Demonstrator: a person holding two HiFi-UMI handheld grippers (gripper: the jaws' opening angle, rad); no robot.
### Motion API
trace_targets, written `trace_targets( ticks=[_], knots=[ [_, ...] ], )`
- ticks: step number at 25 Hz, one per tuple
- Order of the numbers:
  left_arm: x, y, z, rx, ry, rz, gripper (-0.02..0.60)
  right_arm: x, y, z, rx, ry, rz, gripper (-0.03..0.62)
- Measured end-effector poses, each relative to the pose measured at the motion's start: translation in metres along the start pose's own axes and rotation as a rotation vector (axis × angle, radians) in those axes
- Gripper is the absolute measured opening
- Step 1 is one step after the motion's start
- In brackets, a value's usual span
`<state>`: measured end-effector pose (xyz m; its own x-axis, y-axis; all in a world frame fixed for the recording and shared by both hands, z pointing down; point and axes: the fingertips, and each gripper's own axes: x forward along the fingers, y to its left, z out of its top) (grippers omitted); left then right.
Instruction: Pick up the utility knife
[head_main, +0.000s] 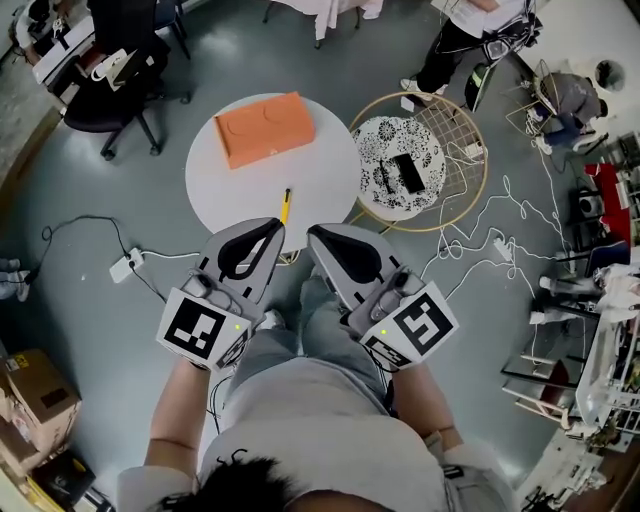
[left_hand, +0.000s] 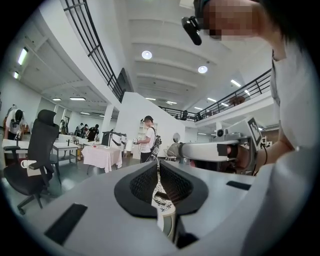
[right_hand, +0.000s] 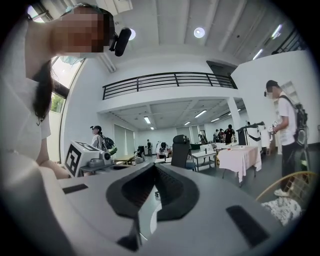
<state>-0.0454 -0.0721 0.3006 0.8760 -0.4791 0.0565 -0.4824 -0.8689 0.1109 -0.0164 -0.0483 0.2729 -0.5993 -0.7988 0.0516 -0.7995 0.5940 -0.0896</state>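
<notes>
The utility knife (head_main: 285, 206), yellow and slim, lies at the near edge of the round white table (head_main: 225, 185). My left gripper (head_main: 272, 226) is held over the person's lap, its tip just short of the table's rim and a little below the knife. My right gripper (head_main: 314, 236) hovers beside it, tip pointing at the same edge. Both are shut with nothing between the jaws. The left gripper view (left_hand: 158, 165) and right gripper view (right_hand: 154, 172) look out level across the hall, and neither shows the knife.
An orange box (head_main: 265, 128) sits on the far half of the table. To the right stands a wire side table (head_main: 470, 150) with a patterned cloth and a black object (head_main: 407, 172). Cables (head_main: 500, 235) and a power strip (head_main: 125, 266) lie on the floor. An office chair (head_main: 115, 70) stands at back left.
</notes>
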Motion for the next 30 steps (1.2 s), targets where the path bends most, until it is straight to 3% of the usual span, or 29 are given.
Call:
trace_targets(
  ticks=[8,17,30],
  knots=[
    [0.04,0.019,-0.021,-0.021,0.061,0.05,0.012,0.019,-0.045,0.001,-0.003,0.002,0.053,0.008],
    [0.091,0.048,-0.063,-0.05,0.171,0.154,0.012,0.048,-0.101,-0.004,0.02,0.033,0.172,0.009],
    [0.129,0.094,-0.18,-0.113,0.428,0.319,0.071,0.084,-0.147,-0.03,0.085,0.094,0.292,0.009]
  ],
)
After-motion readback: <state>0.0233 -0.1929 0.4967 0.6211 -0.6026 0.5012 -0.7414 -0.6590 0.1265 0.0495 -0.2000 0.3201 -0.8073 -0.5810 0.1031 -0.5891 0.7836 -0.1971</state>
